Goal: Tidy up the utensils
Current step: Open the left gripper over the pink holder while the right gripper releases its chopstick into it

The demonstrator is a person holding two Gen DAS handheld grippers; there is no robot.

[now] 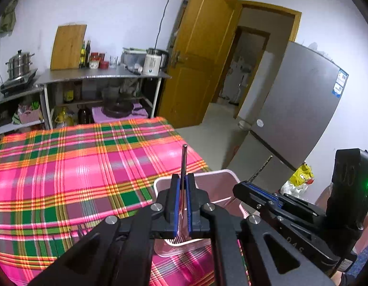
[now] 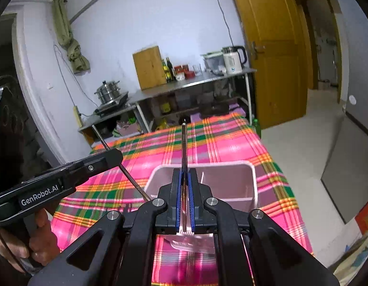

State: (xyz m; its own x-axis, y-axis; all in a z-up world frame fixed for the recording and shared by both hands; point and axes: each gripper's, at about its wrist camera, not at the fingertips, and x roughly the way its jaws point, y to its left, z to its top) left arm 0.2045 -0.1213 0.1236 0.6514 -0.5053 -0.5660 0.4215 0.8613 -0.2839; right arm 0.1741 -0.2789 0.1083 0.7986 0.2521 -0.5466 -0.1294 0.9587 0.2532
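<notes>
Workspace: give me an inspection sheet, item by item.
Surface: table under a pink plaid cloth.
Job's things: pink bin on the cloth; a metal utensil upright in the left gripper, another utensil in the right gripper; a fork lies on the cloth.
Clutter: nothing seen on the cloth.
Grippers: left gripper shut on its utensil, right gripper shut on its utensil, both over the bin.
Cables: one runs down the wall to the kettle.
Surroundings: steel shelf with bottles, cutting board and steamer pot; fridge; open door.
</notes>
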